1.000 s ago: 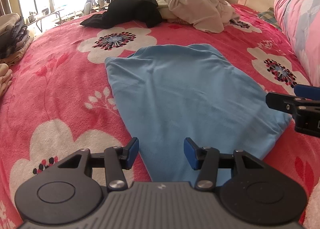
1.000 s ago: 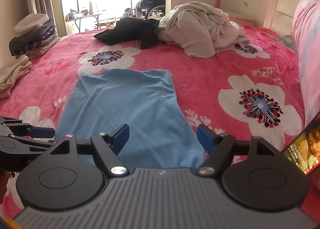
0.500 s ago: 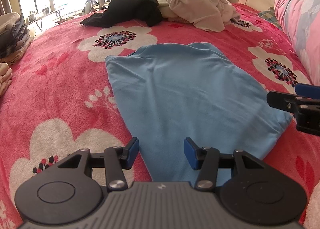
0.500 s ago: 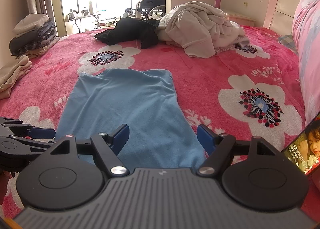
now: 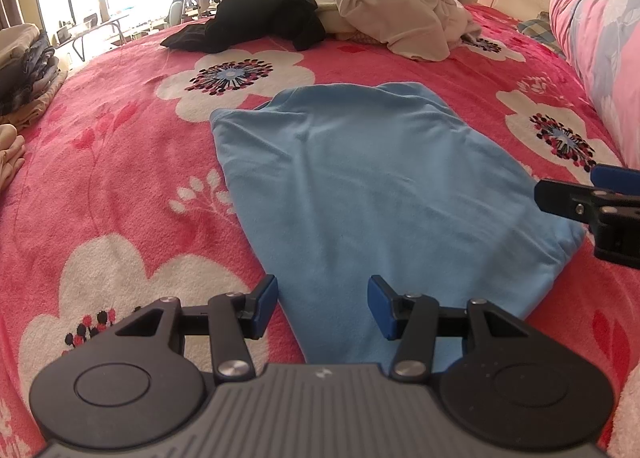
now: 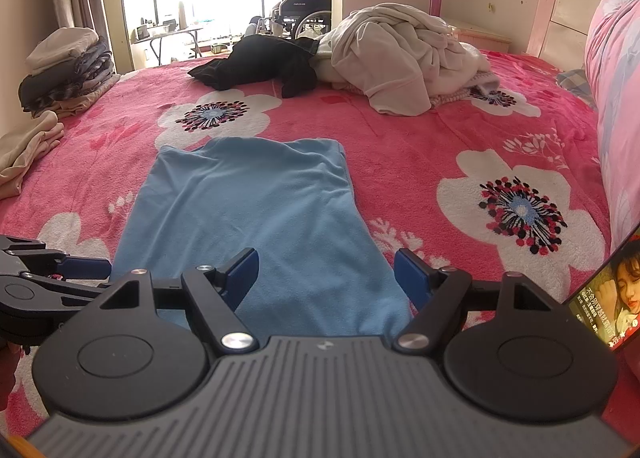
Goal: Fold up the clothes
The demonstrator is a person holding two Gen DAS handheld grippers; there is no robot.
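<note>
Blue shirt (image 5: 372, 186) lies flat on the pink floral blanket (image 5: 120, 186), folded lengthwise into a strip; cross folds remain. Left gripper (image 5: 322, 304) and right gripper (image 6: 325, 273) hover released over its near hem.

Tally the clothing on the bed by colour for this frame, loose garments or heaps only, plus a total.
Blue, spread flat: 1, the blue garment
Black, crumpled: 1, the black garment
Cream or white, heaped: 1, the cream heap; how many pieces it holds cannot be told
Beige, at the bed's edge: 1, the beige cloth
Total: 4
</note>
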